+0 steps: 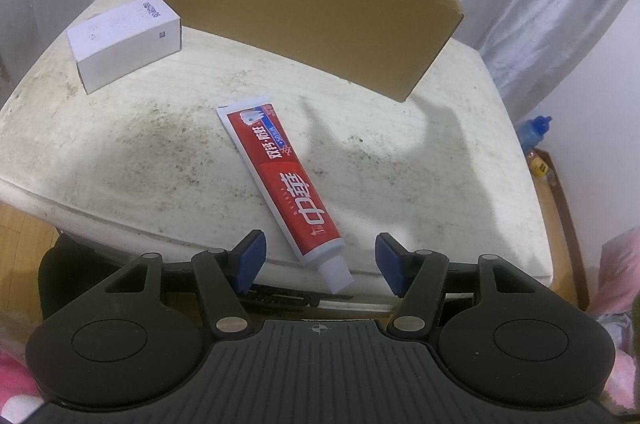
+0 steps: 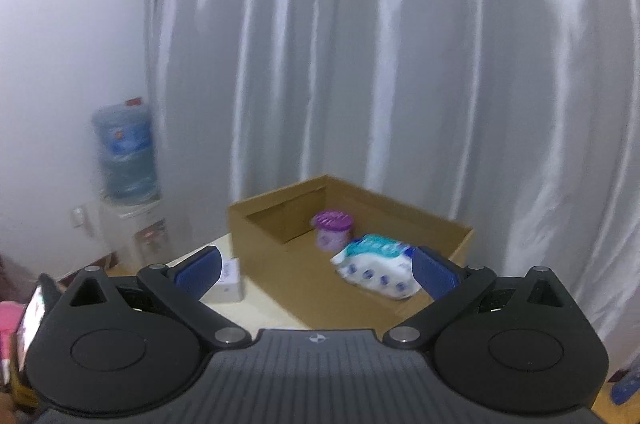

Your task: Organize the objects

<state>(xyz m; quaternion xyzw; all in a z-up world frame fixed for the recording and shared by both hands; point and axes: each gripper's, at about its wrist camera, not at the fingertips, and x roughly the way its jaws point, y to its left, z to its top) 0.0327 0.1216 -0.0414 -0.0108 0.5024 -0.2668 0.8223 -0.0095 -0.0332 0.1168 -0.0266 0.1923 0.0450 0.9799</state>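
The toothpaste point(image 1: 282, 184) looks light and squashy; grip mid-body. Left tongs point(image 1: 320, 262) gape wide at its six o'clock cap end; right tongs point(image 2: 316, 270) are wide, empty.

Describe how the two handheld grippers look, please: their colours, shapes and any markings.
Both look alike. The left gripper and the right gripper have matte black bodies with ribbed tops, a small crosshair mark, two round black discs, silver pivot pins and blue finger pads. No cables or sleeves show.

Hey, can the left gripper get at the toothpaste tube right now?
Probably yes: the left gripper is open, the toothpaste tube lies flat with its cap between the fingers, nothing blocking.
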